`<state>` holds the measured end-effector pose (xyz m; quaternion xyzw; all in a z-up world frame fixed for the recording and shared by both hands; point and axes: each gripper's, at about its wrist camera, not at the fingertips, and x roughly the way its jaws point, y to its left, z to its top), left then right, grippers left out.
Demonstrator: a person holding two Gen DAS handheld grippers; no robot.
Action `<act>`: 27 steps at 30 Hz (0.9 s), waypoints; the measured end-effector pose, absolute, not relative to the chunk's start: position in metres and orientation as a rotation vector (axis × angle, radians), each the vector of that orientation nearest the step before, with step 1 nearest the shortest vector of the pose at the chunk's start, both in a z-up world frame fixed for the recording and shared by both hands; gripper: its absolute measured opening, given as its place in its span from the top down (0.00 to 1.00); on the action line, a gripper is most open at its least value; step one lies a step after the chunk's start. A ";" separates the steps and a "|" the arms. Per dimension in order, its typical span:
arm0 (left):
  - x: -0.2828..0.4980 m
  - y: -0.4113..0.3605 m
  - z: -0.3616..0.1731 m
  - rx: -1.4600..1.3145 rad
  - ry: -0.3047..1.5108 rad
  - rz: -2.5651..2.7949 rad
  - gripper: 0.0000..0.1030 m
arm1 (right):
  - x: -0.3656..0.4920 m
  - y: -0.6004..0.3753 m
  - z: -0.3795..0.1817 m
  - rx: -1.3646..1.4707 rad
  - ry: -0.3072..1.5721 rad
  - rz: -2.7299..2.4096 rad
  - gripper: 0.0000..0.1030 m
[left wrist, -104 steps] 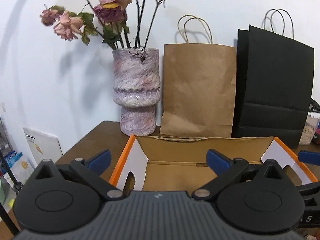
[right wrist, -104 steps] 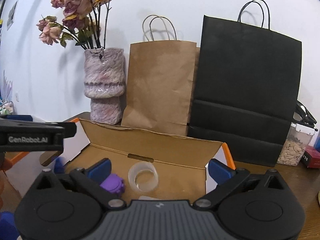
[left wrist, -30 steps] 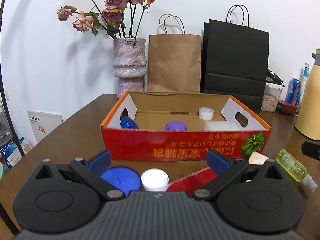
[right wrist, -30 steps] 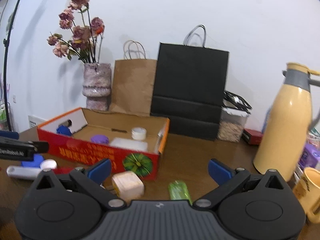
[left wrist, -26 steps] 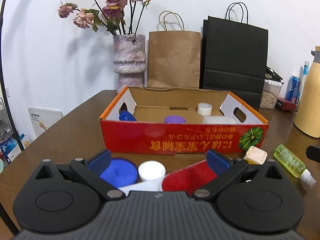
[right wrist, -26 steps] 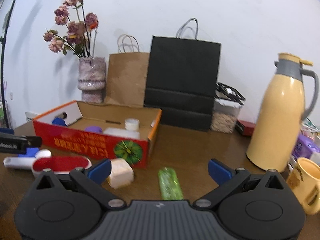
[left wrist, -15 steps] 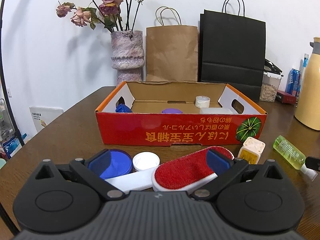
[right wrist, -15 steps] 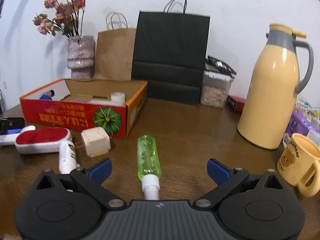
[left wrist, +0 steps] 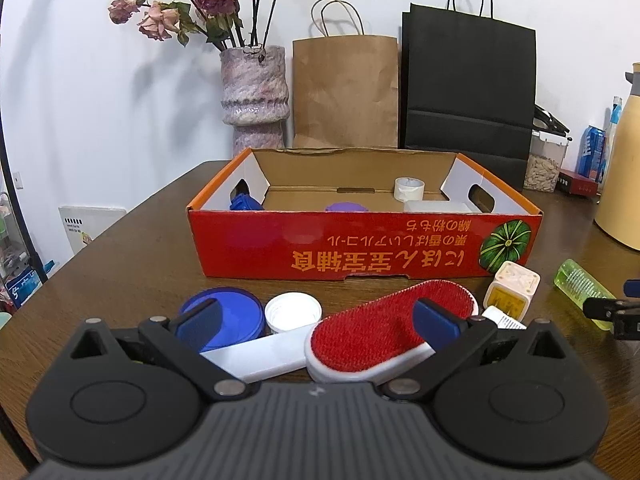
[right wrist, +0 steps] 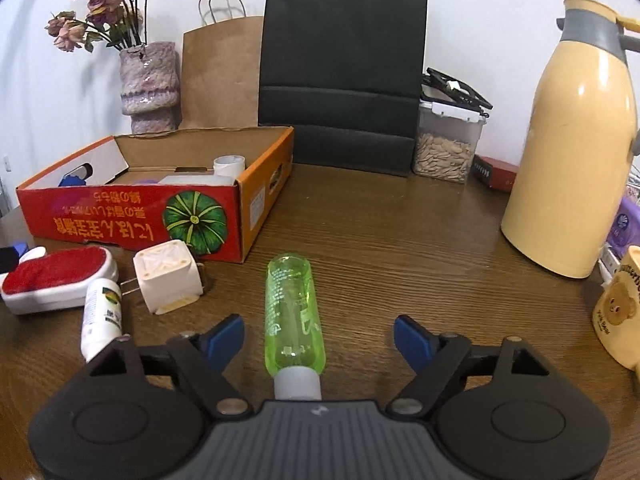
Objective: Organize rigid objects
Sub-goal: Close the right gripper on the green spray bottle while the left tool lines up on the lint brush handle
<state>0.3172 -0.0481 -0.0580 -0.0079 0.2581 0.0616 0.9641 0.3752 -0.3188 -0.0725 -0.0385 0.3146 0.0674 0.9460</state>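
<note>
**Open lane on the right, clutter on the left**

In front of the red cardboard box (right wrist: 132, 216) the wooden table (right wrist: 400, 248) is crowded: a red-bristled white lint brush (right wrist: 56, 276), a small white tube (right wrist: 100, 316), a cream cube-shaped plug (right wrist: 166, 280), a round blue lid (left wrist: 236, 312) and a white cap (left wrist: 293, 311) lie close together. A green transparent bottle (right wrist: 294, 312) lies between the closing jaws of the right hand-held gripper (right wrist: 320, 334), untouched. Right of the bottle the table is bare up to the yellow thermos jug (right wrist: 572, 136) and cream mug (right wrist: 618, 308). The box interior has free floor in the middle.
</note>
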 end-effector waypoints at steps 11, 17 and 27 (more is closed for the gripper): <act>0.322 -0.047 -0.061 -0.013 0.544 0.114 0.00 | 0.385 -0.316 -0.080 -0.040 0.666 0.177 0.70; 0.328 -0.038 -0.063 -0.025 0.560 0.124 0.00 | 0.372 -0.314 -0.076 -0.030 0.622 0.182 0.70; 0.333 0.004 -0.064 -0.051 0.583 0.204 0.00 | 0.340 -0.299 -0.066 -0.047 0.539 0.188 0.70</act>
